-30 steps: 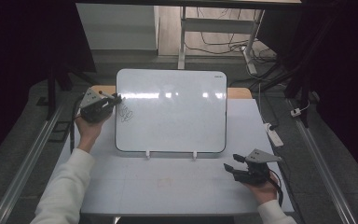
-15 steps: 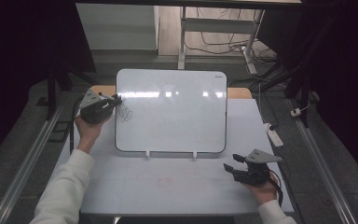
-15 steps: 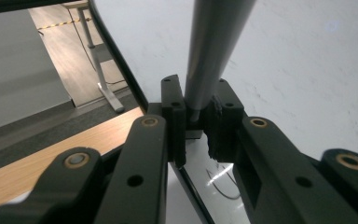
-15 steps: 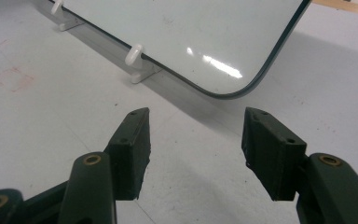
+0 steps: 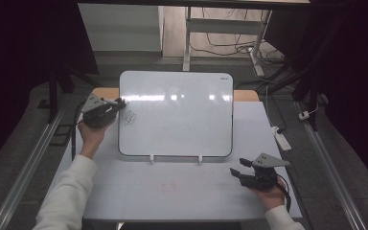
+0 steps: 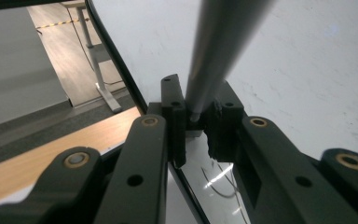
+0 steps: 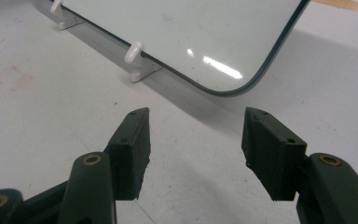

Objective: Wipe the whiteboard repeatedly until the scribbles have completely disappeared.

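Beyond my bench [image 5: 172, 191], a white power strip [image 5: 281, 139] lies on the grey floor [image 5: 345, 143] at the right, its cord running up to a small plug [image 5: 305, 115]. Farther back, a white desk frame [image 5: 188, 43] stands over loose cables [image 5: 230, 48]. Metal rails [image 5: 24, 163] flank both sides.
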Demonstrator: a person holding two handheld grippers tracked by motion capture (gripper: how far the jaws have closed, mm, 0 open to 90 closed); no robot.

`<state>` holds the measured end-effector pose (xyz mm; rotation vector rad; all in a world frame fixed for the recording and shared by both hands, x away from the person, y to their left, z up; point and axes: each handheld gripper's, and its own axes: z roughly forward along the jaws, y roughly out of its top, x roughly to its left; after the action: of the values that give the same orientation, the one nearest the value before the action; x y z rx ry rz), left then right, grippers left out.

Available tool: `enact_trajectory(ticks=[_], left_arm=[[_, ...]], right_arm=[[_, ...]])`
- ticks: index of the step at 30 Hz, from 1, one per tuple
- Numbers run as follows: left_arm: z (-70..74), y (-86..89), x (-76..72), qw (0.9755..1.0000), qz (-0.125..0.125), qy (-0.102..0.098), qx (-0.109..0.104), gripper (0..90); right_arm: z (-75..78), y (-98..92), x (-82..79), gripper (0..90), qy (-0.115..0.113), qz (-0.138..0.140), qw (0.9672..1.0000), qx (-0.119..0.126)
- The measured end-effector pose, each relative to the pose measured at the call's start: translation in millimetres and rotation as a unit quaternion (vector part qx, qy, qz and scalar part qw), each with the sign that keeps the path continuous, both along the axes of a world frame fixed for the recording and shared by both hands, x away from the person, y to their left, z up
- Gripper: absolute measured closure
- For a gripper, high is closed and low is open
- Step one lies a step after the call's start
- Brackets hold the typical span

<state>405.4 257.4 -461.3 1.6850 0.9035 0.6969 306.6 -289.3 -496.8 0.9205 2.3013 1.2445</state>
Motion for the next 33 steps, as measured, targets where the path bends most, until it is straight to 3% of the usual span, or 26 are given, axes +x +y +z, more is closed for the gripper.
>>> enact_trajectory(ticks=[2,4,7,11,13,15,16,18,19,20,22,24,27,30,32,33], left_arm=[[-8.1,-13.4,-4.4,0.9996,-0.027,0.007,-0.010,78.1],[-14.2,-35.0,-11.2,0.9983,-0.056,0.007,0.017,78.1],[-11.3,-37.7,-13.5,0.9979,-0.050,-0.005,0.041,78.1],[-5.6,-2.7,-6.8,1.0000,0.002,0.000,-0.001,78.1],[-7.3,0.9,-7.5,0.9999,0.005,0.003,-0.014,78.1],[-11.5,-10.4,-10.1,0.9997,-0.016,0.009,-0.013,78.1],[-14.7,-20.2,-12.1,0.9992,-0.036,0.014,-0.010,78.1],[-17.8,-40.4,-17.5,0.9977,-0.062,0.009,0.026,78.1],[-17.0,-45.0,-18.8,0.9971,-0.063,0.002,0.044,78.2],[-15.3,-43.6,-17.8,0.9971,-0.058,-0.001,0.048,78.1],[-8.8,-23.7,-10.9,0.9995,-0.024,-0.002,0.022,78.1],[-3.7,-3.7,-4.4,1.0000,0.004,0.001,-0.007,78.1],[-1.9,4.6,-1.1,0.9996,0.015,0.003,-0.024,78.1],[-8.6,-15.0,-4.7,0.9996,-0.022,0.007,-0.016,78.2],[-13.0,-35.7,-9.3,0.9987,-0.049,0.002,0.014,78.1],[-12.0,-39.8,-10.7,0.9984,-0.050,-0.002,0.027,78.1]], right_arm=[[-0.6,1.1,-0.1,42.3,0.001,0.003,1.0000,-0.002],[-0.8,1.8,-0.1,42.3,0.001,0.004,1.0000,-0.003],[-0.7,1.1,0.0,42.2,0.001,0.002,1.0000,-0.001],[-0.2,0.8,-0.5,42.2,0.001,0.002,1.0000,0.001],[-0.1,0.9,-0.7,42.2,0.000,0.003,1.0000,0.000],[-0.5,1.3,-0.4,42.2,0.001,0.003,1.0000,0.000],[-0.8,1.6,-0.2,42.2,0.002,0.004,1.0000,-0.001],[-1.5,2.1,0.1,42.2,0.003,0.005,1.0000,-0.002],[-1.6,2.3,0.2,42.2,0.003,0.005,1.0000,-0.003],[-1.6,2.2,0.2,42.2,0.003,0.005,1.0000,-0.003],[-1.4,1.6,0.5,42.1,0.003,0.003,1.0000,-0.002],[-1.1,1.3,0.0,42.1,0.002,0.002,1.0000,-0.001],[-0.2,1.4,-0.5,42.2,0.001,0.003,1.0000,0.001],[-0.8,1.8,-0.1,42.1,0.002,0.004,1.0000,-0.001],[-1.5,2.3,0.1,42.1,0.003,0.005,1.0000,-0.002],[-1.7,2.7,0.1,42.2,0.003,0.005,1.0000,-0.003]])
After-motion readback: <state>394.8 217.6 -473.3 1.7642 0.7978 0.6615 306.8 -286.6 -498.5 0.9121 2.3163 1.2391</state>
